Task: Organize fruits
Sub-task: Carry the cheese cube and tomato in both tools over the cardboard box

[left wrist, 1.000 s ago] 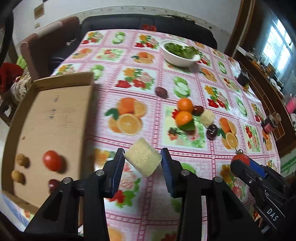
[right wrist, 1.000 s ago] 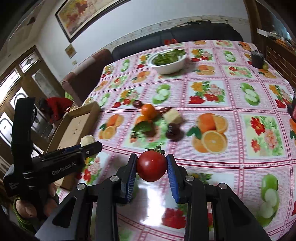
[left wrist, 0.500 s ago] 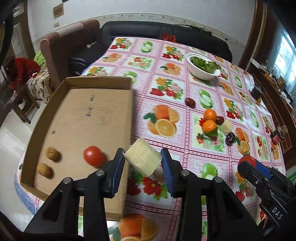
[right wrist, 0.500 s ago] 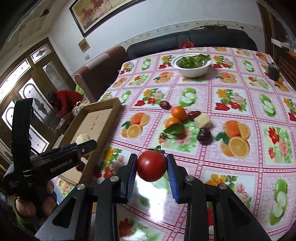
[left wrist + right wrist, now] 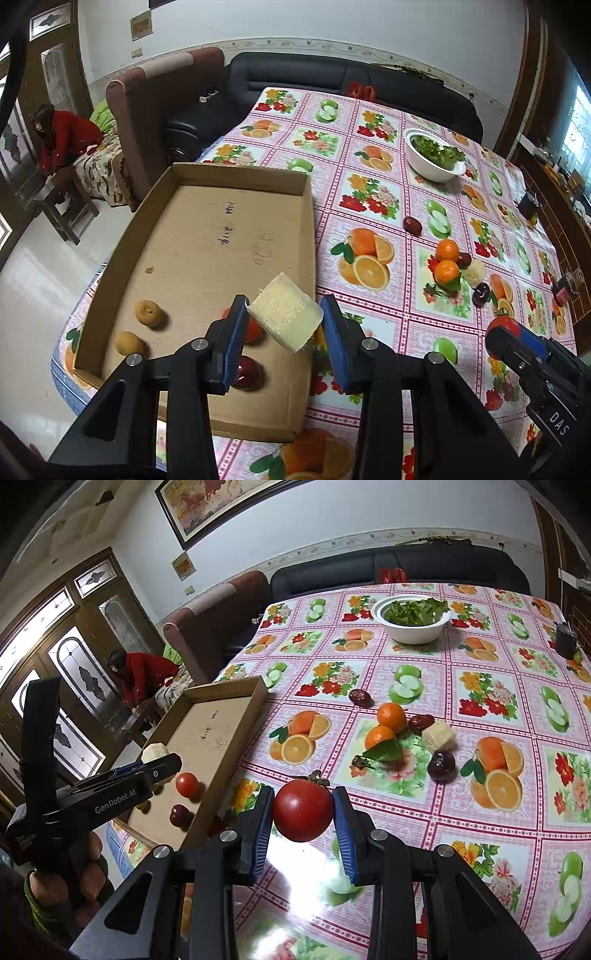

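Fruits: split between the cardboard tray (image 5: 236, 173) and the desk (image 5: 373, 173). In the tray lie 2 small brown fruits (image 5: 148, 313), a tomato (image 5: 187, 784) and a dark red fruit (image 5: 179, 815). Left on the desk are 2 oranges (image 5: 390, 715), 3 dark red fruits (image 5: 441, 765) and a pale chunk (image 5: 438, 736), grouped near the middle.

Left gripper (image 5: 283, 334): clamped on a pale yellow fruit chunk (image 5: 285, 316), held in the air above the tray's near right edge.

Right gripper (image 5: 303, 825): closed on a stemmed red tomato (image 5: 302, 814), held above the desk, just right of the tray.

Step in hand: carrying both pieces to the tray, as I judge it; the chunk looks nearly in place.

Next move: lower the chunk onto bare cardboard clear of the tomato beneath, then open. The tomato in the right gripper must travel left over the tray wall first.

Writing: "GenRobot.AI" on the left gripper's body; "DAS" on the right gripper's body; dark handwriting on the tray floor, unreadable.

Other: a white bowl of greens (image 5: 413, 619) sits far back on the desk.
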{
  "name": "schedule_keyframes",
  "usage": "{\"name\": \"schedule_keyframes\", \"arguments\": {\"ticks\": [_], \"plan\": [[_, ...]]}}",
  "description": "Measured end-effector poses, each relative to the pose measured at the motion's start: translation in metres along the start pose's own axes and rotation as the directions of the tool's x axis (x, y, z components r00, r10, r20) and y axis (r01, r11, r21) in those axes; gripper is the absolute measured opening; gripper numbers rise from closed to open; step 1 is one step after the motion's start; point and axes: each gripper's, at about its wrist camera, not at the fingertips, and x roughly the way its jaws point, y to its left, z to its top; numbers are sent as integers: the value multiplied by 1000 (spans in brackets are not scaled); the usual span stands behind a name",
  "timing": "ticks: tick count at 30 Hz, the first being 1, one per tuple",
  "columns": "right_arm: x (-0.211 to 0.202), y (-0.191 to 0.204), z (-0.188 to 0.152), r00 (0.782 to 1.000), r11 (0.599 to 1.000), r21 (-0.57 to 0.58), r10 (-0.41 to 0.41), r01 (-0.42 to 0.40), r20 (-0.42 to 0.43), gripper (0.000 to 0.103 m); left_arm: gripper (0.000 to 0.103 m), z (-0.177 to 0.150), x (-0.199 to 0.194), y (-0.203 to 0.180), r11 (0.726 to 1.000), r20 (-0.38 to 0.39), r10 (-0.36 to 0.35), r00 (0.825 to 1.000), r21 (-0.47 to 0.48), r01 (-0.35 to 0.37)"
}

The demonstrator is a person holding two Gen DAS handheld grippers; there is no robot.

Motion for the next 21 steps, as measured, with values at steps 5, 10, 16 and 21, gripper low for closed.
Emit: {"name": "schedule_keyframes", "arguments": {"ticks": [5, 10, 16, 21], "plan": [[3, 7, 1, 1000, 1000, -13, 10, -10, -4, 32, 38, 1, 0, 6, 1000, 6, 12, 1000, -7, -12], [6, 13, 2, 1000, 1000, -24, 16, -16, -5, 32, 38, 1, -1, 11, 1000, 13, 27, 1000, -12, -27], [10, 19, 6, 1000, 999, -32, 19, -19, -5, 32, 38, 4, 1, 19, 999, 16, 45, 999, -22, -45], [14, 24, 9, 1000, 999, -40, 24, -24, -6, 32, 38, 5, 4, 26, 998, 13, 54, 998, -31, -54]]}}
